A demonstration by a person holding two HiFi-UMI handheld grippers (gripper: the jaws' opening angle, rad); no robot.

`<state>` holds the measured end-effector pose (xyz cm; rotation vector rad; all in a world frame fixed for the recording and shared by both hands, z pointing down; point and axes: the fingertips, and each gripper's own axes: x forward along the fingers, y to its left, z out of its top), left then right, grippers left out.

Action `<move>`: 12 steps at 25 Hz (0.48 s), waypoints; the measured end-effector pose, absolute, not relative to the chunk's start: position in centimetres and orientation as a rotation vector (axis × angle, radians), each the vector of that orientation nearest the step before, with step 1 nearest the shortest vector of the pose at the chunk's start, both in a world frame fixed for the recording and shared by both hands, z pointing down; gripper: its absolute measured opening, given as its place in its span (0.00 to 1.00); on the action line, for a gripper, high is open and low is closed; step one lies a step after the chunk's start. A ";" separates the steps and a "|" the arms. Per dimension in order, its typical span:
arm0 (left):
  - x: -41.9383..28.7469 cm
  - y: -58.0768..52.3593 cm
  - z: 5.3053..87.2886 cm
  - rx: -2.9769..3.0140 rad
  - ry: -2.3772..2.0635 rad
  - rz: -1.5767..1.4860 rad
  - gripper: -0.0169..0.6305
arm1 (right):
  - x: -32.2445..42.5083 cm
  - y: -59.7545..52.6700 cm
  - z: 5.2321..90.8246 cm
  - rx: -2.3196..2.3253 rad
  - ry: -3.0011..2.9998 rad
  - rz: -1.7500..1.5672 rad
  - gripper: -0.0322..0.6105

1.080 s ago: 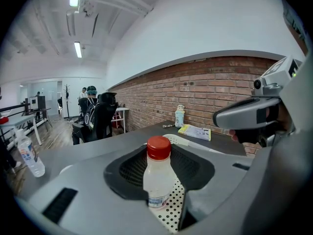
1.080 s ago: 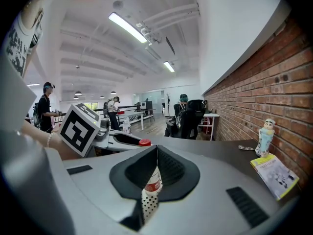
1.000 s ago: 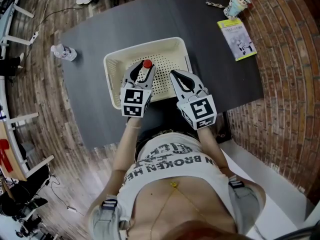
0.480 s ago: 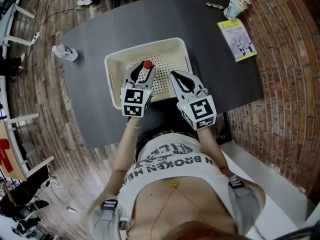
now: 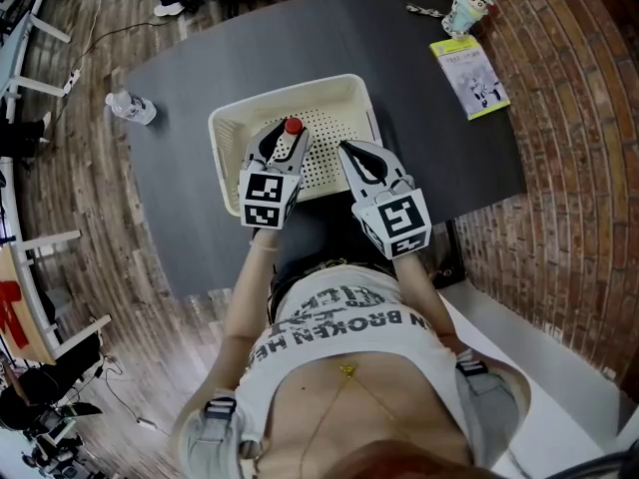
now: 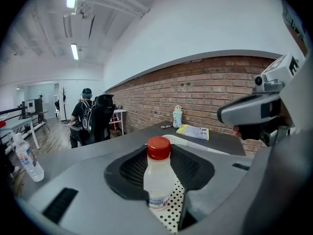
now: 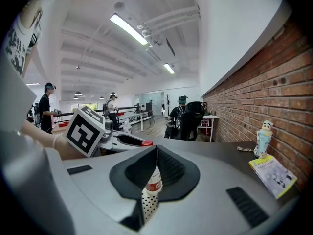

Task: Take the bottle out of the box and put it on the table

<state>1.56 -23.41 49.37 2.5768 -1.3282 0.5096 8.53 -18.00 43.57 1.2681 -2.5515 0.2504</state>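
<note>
A clear bottle with a red cap (image 5: 293,128) stands upright in a cream perforated basket (image 5: 290,85) on the dark table (image 5: 419,138). My left gripper (image 5: 283,146) reaches into the basket, jaws open on either side of the bottle. In the left gripper view the bottle (image 6: 157,175) stands between the jaws, with the basket's dotted floor (image 6: 172,215) showing beside it on the right. My right gripper (image 5: 351,153) hovers over the basket's near right edge with its jaws shut and empty. In the right gripper view (image 7: 155,156), the bottle's label (image 7: 154,183) shows through the slit below its fingertips.
A second water bottle (image 5: 130,106) lies near the table's left edge. A yellow-green booklet (image 5: 469,76) and a small figurine bottle (image 5: 467,10) sit at the far right by the brick wall. People stand in the room beyond the table.
</note>
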 end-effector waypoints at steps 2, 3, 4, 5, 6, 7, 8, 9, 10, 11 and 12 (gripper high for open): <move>1.6 -23.4 49.3 2.577 -1.326 0.505 0.26 | 8.6 -17.7 43.4 1.272 -2.552 0.249 0.06; 1.6 -23.3 49.2 2.577 -1.326 0.504 0.26 | 8.7 -17.5 43.3 1.275 -2.554 0.247 0.06; 1.5 -23.3 49.2 2.575 -1.325 0.502 0.26 | 8.7 -17.3 43.2 1.277 -2.556 0.245 0.06; 1.6 -23.2 49.0 2.573 -1.321 0.499 0.26 | 8.7 -17.2 43.1 1.280 -2.558 0.242 0.06; 1.6 -23.0 48.9 2.571 -1.315 0.495 0.26 | 8.8 -17.1 43.0 1.283 -2.560 0.239 0.06; 1.6 -22.9 48.6 2.571 -1.309 0.489 0.26 | 8.8 -16.9 42.9 1.284 -2.562 0.236 0.06; 1.6 -22.7 48.3 2.572 -1.305 0.481 0.26 | 8.9 -16.8 42.9 1.284 -2.564 0.232 0.06; 1.5 -22.6 47.9 2.575 -1.302 0.472 0.26 | 8.9 -16.8 42.8 1.282 -2.565 0.229 0.06; 1.4 -22.5 47.4 2.580 -1.302 0.464 0.26 | 8.9 -16.7 42.8 1.279 -2.566 0.226 0.06; 1.3 -22.3 46.8 2.588 -1.303 0.455 0.26 | 8.8 -16.6 42.7 1.274 -2.567 0.224 0.06; 1.2 -22.1 46.2 2.597 -1.304 0.445 0.26 | 8.8 -16.5 42.7 1.269 -2.569 0.222 0.06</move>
